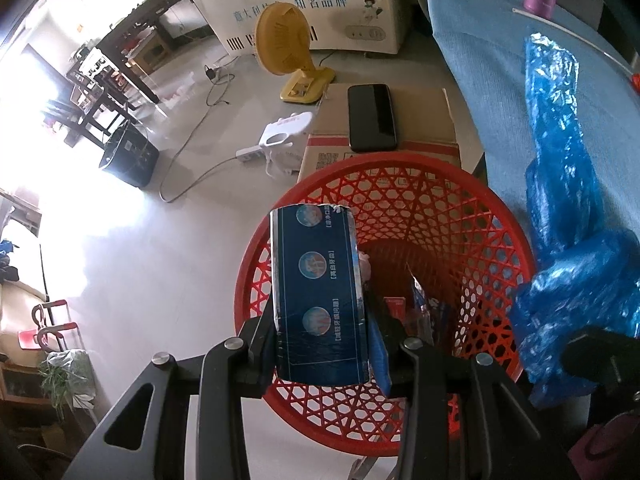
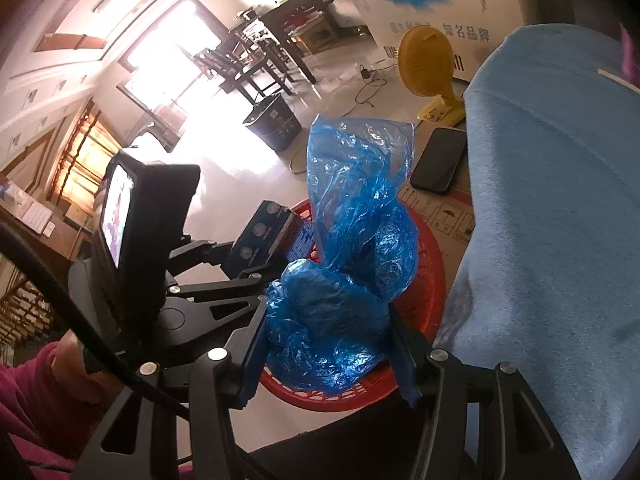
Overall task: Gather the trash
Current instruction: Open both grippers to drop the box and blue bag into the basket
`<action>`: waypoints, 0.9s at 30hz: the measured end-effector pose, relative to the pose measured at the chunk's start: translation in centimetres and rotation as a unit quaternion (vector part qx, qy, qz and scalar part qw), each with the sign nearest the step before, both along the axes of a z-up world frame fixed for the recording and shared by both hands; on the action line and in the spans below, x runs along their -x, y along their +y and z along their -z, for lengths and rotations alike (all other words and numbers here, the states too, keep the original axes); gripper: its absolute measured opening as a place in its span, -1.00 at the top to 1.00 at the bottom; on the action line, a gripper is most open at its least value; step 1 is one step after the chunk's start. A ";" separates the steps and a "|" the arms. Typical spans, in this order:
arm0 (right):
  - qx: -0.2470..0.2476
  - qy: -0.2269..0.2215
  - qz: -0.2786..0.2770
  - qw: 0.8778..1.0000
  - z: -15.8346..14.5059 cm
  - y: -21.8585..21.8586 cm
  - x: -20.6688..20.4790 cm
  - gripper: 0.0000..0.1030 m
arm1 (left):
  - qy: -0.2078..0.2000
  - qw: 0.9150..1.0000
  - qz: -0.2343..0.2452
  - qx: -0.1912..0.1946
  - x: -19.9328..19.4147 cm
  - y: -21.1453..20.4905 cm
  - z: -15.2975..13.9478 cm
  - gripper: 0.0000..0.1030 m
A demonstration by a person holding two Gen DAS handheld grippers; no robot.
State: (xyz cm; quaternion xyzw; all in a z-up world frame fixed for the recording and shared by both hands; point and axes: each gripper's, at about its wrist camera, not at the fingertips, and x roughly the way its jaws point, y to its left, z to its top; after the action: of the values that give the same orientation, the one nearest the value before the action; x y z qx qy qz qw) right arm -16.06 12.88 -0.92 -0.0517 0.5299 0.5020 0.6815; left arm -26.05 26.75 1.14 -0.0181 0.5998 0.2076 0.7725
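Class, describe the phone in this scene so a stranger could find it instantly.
Start at the red lattice basket on the floor. Right behind it sits a cardboard box, and the phone lies flat on its top. It is the only dark, glossy slab there, unlike the yellow fan standing beyond.

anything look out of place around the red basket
The black phone lies loose on the cardboard box right behind the red basket, close to where the dark blue carton and the blue plastic bag are held over it. Nothing looks spilled or broken.
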 end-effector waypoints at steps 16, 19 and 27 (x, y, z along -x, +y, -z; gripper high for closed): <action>0.009 -0.010 -0.007 1.000 -0.3 0.4 -0.3 -0.23 | -0.001 1.000 0.002 -0.006 0.3 -0.1 -0.6 0.21; 0.007 -0.011 -0.005 1.000 -0.4 0.2 -0.1 -0.23 | -0.004 1.000 0.003 -0.008 0.3 -0.2 -0.8 0.21; -0.008 -0.029 0.013 0.999 -1.4 -1.0 0.1 -0.23 | -0.009 1.000 0.005 -0.011 0.0 -0.8 -1.7 0.21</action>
State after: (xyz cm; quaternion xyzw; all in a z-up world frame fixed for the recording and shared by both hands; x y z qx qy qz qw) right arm -16.13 11.93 0.47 -0.0539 0.5065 0.4956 0.7035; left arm -26.08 25.91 2.80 -0.0088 0.5909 0.2103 0.7788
